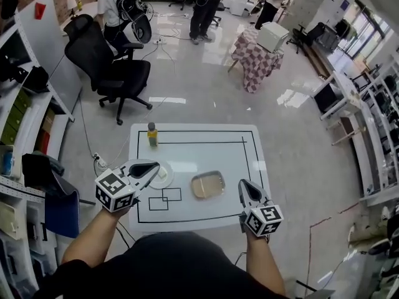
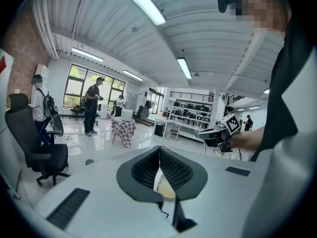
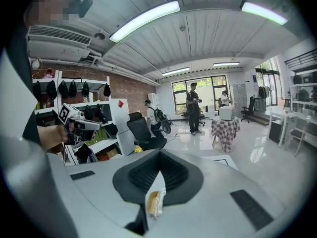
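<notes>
While the head view looks down, the left gripper [image 1: 149, 168] hovers over a white plate [image 1: 164, 175] at the surface's [image 1: 206, 151] lower left, and the right gripper [image 1: 246, 187] sits just right of a tan packet [image 1: 207, 184]. Left gripper view: jaws pressed together, nothing between them. Right gripper view: same deal, packet peeking below.

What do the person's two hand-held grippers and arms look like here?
The left hand-held gripper and right hand-held gripper match: pale grey bodies, dark ribbed pads, and a cube of black-and-white square markers at the rear. The person wears a black short-sleeved top.
</notes>
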{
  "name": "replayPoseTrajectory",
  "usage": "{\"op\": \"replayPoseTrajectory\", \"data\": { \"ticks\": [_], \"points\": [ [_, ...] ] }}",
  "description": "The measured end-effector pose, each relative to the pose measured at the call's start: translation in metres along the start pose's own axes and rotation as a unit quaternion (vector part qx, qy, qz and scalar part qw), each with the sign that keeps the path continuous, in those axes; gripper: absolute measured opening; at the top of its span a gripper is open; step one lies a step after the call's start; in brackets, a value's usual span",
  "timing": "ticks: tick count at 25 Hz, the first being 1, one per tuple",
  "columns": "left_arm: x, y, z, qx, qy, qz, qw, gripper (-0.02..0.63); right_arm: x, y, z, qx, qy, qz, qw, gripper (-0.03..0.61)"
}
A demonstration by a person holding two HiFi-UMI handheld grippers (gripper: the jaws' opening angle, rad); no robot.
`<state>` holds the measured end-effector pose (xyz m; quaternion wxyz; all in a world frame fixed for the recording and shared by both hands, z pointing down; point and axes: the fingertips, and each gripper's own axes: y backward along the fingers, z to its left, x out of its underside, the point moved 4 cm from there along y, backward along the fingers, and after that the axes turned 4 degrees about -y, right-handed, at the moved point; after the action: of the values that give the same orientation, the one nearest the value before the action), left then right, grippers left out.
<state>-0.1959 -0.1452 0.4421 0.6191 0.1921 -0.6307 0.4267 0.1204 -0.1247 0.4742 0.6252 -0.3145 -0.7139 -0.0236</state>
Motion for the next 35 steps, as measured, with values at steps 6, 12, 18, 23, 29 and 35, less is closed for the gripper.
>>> {"op": "replayPoseTrajectory", "data": {
  "ticks": [6, 12, 18, 23, 29, 35],
  "points": [
    [0.005, -0.001, 0.023, 0.005, 0.008, 0.003, 1.0000, 0.025, 0.009, -0.015, 0.006, 0.007, -0.004, 0.014, 1.000, 0.012],
    [0.008, -0.016, 0.039, 0.005, 0.012, 0.010, 0.9999, 0.025, 0.009, -0.032, -0.007, 0.011, -0.013, 0.021, 1.000, 0.012],
    [0.004, -0.031, 0.045, 0.001, 0.014, 0.016, 0.9998, 0.025, 0.026, -0.048, -0.031, 0.007, -0.032, 0.046, 0.998, 0.012],
    [0.009, -0.050, 0.049, -0.007, 0.019, 0.029, 0.9994, 0.025, 0.048, -0.060, -0.059, 0.006, -0.049, 0.071, 0.996, 0.012],
    [0.006, -0.075, 0.047, -0.008, 0.021, 0.038, 0.9990, 0.025, 0.074, -0.068, -0.092, 0.016, -0.078, 0.104, 0.991, 0.014],
    [0.013, -0.094, 0.042, -0.009, 0.025, 0.051, 0.9983, 0.025, 0.103, -0.074, -0.114, 0.011, -0.099, 0.127, 0.987, 0.037]
  ]
}}
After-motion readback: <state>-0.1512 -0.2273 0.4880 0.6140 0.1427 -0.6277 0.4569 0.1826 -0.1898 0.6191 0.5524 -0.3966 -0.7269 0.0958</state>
